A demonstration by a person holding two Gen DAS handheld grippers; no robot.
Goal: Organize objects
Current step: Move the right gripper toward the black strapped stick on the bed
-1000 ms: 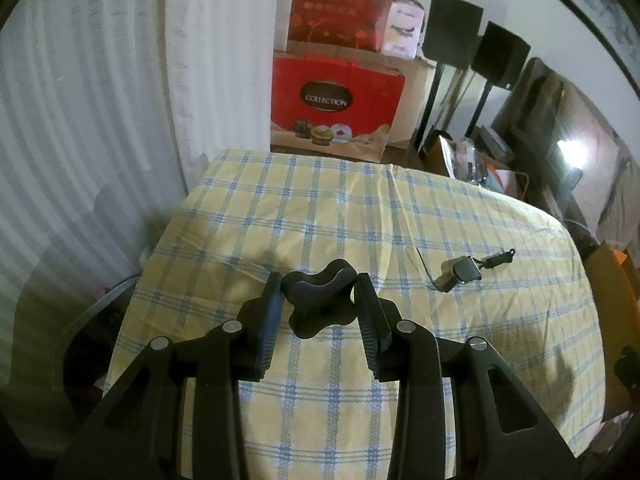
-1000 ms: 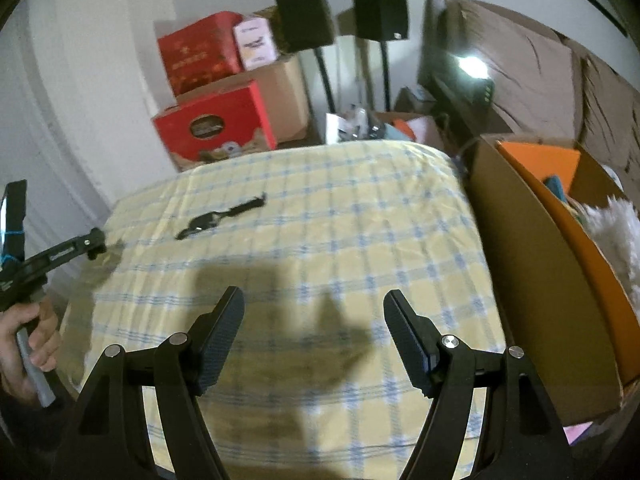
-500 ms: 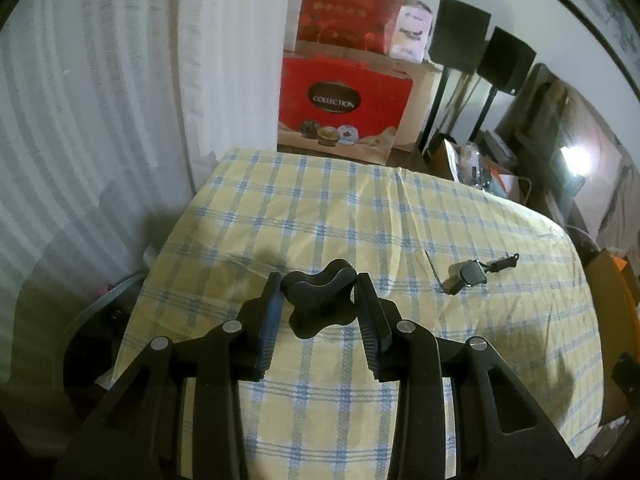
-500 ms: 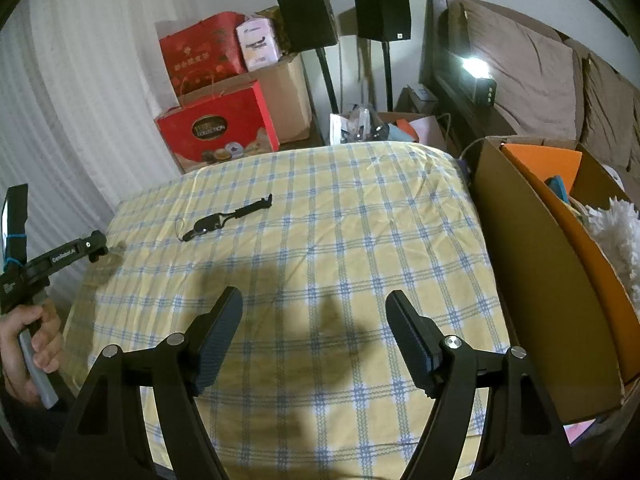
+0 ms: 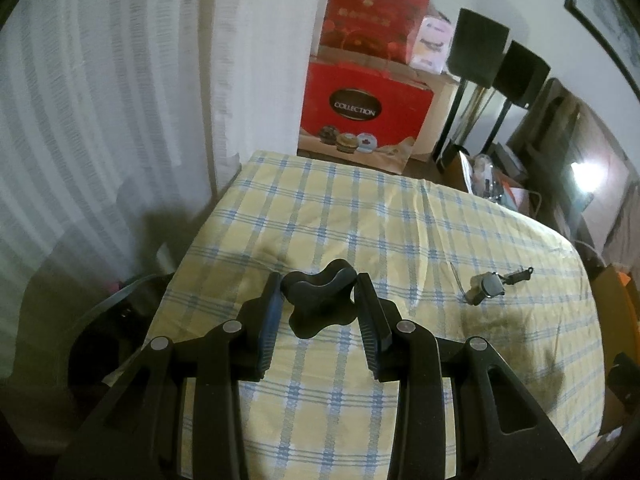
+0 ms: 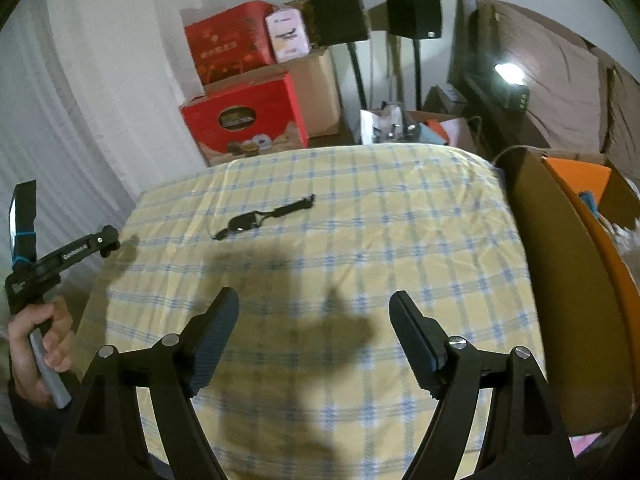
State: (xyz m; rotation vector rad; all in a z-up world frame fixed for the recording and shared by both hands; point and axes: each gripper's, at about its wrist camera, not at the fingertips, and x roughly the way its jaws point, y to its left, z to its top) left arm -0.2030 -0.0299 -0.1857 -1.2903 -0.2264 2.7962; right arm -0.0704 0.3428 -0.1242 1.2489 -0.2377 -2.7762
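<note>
My left gripper is shut on a black lobed knob and holds it above the near left part of the yellow checked table. A small dark gadget with a strap lies on the cloth to its right; in the right wrist view it lies at the far left. My right gripper is open and empty above the table's near middle. The left gripper also shows in the right wrist view, hand-held at the left edge.
A cardboard box with orange and fluffy things stands against the table's right side. Red boxes and speakers on stands stand behind the table. A white curtain hangs at the left. A dark bin sits below the table's left edge.
Both grippers have pulled back and risen a little, so the table looks farther away. The left stays shut on the knob and the right stays open.
</note>
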